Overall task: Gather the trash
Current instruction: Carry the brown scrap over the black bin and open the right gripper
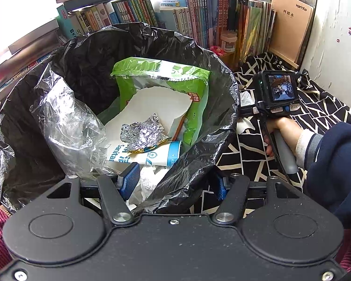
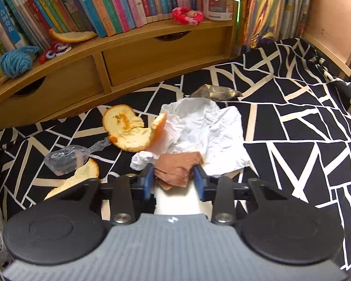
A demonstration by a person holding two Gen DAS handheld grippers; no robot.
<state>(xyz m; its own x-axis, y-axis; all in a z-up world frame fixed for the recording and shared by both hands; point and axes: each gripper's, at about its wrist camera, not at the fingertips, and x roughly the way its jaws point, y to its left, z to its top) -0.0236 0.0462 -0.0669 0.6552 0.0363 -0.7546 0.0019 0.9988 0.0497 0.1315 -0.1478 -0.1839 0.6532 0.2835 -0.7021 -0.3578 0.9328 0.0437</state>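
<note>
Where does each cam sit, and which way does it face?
Left wrist: on the left gripper, looking down into the black-lined trash bin; its blue fingers straddle the rim; the other hand shows.
Right wrist: on the right gripper, facing the patterned cloth; fingers bracket a tan scrap.
Shared: cloth, bookshelf, white jar.

Brown wad (image 2: 179,167) between parted jaws

The bin (image 1: 119,107), lined with a black bag (image 1: 194,53), holds a green packet (image 1: 189,89), crumpled foil (image 1: 142,133) and clear plastic film (image 1: 65,126). On the patterned bed (image 2: 292,128) lie crumpled white paper (image 2: 208,126), a brown tissue (image 2: 177,166), two orange peel pieces (image 2: 128,128) (image 2: 82,178) and a clear wrapper (image 2: 65,159). A third peel (image 2: 72,36) rests on the wooden shelf (image 2: 152,46).
</note>
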